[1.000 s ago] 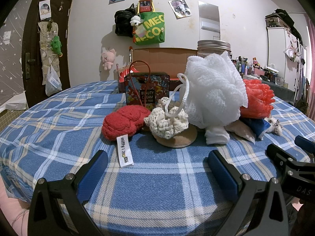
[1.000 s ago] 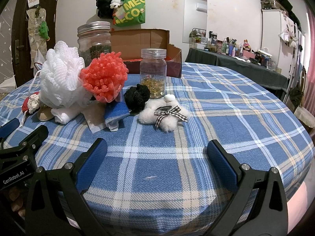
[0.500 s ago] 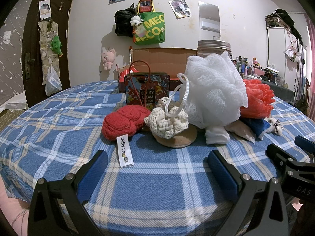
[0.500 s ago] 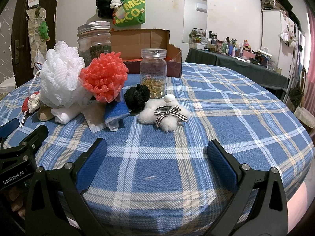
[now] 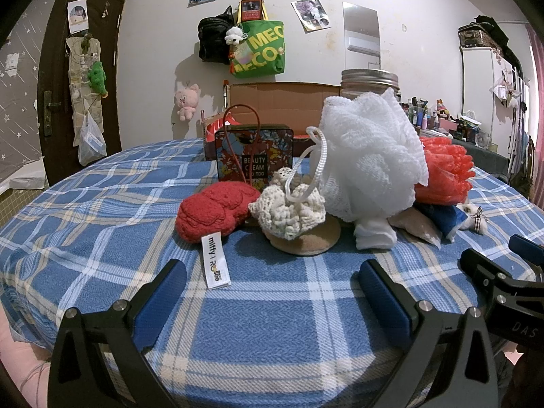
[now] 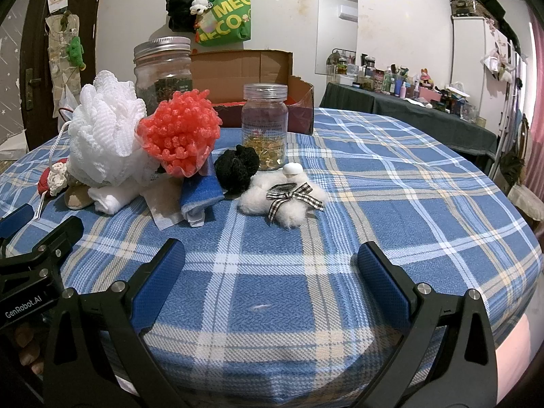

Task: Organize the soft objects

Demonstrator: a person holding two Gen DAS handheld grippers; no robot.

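Claws point(image 5: 272, 292) unmoved, soft pile point(image 5: 367, 156) unchanged

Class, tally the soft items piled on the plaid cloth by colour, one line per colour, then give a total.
White or cream: 4, namely mesh pouf, crocheted piece, rolled cloth, fluffy bow clip
Red or coral: 2, namely knitted item, coral pouf
Black: 1, scrunchie
Blue: 1, folded cloth
Total: 8

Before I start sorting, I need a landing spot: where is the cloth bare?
Bare cloth lies right of the fluffy bow toy, out to the table edge, and in front of both open grippers, left and right. Crowded from the red knit past the white pouf to the jar.
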